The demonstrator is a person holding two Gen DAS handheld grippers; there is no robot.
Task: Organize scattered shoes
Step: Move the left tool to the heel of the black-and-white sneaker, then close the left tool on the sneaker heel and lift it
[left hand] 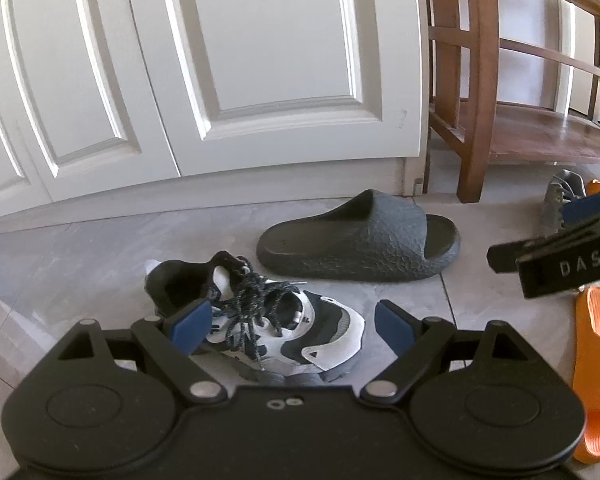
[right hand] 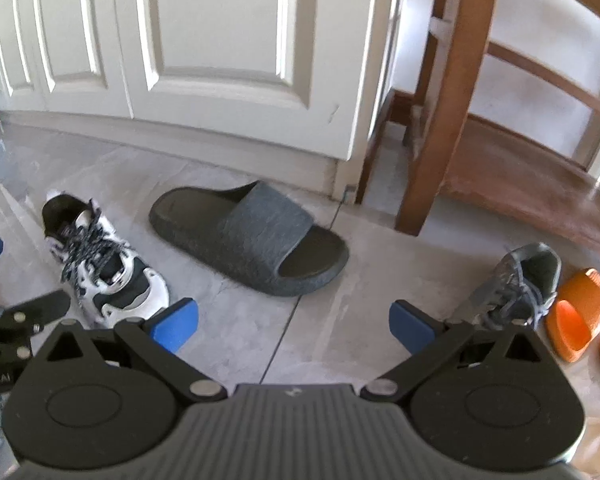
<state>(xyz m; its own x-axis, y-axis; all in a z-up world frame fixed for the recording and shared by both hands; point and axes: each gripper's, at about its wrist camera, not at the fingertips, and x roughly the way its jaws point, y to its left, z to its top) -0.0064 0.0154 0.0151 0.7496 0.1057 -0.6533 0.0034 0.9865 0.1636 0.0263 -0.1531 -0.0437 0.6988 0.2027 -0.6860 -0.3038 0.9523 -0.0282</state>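
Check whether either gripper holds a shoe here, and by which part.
Nothing is held. The left gripper is open above the white-and-black laced sneaker; the right gripper is open over bare grey floor tile.

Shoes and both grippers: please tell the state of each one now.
white and black sneaker: upright on floor, laces tied
dark grey slide: flat on floor, not held
grey sneaker: upright on floor
orange slide: sole down on floor
left gripper: open, empty
right gripper: open, empty
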